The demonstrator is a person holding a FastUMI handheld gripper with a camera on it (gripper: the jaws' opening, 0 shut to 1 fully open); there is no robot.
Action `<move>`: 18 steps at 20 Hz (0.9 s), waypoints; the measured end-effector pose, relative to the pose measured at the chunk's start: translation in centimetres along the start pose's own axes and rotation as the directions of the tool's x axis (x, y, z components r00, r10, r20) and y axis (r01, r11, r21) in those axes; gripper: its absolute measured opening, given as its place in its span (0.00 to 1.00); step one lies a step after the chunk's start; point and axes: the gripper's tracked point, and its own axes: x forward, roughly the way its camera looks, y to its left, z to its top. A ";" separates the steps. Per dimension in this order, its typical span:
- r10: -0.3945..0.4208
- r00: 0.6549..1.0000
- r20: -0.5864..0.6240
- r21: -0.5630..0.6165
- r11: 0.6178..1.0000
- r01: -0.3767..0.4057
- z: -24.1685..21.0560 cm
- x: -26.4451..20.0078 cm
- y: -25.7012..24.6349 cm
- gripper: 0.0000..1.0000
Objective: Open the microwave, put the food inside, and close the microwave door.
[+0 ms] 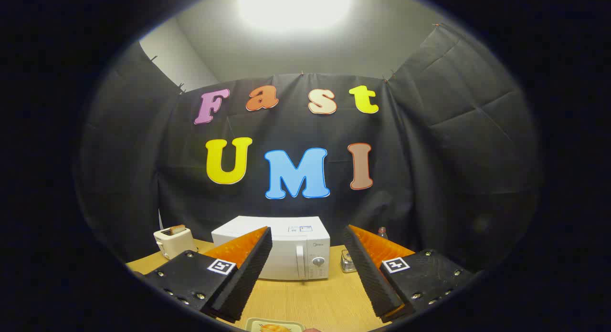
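Note:
A white microwave [286, 251] stands on the wooden table [315, 301] beyond my fingers, its door shut, with a vertical handle [300, 261] and a round knob [318, 262] on its right side. Down between my fingers, close to me, lies a pale plate [274, 326] with orange food [273, 328] on it, cut off by the view's edge. My gripper [308, 236] is held above the table, open wide, with nothing between its fingers.
A cream toaster [173, 241] with a slice of bread in it stands left of the microwave. Right of the microwave sit a small metal container [348, 262] and, behind my right finger, a bottle top [382, 232]. Black cloth walls close in the table.

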 end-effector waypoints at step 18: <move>0.030 1.000 0.004 -0.033 0.999 -0.030 -0.5 2.2 0.2 0.96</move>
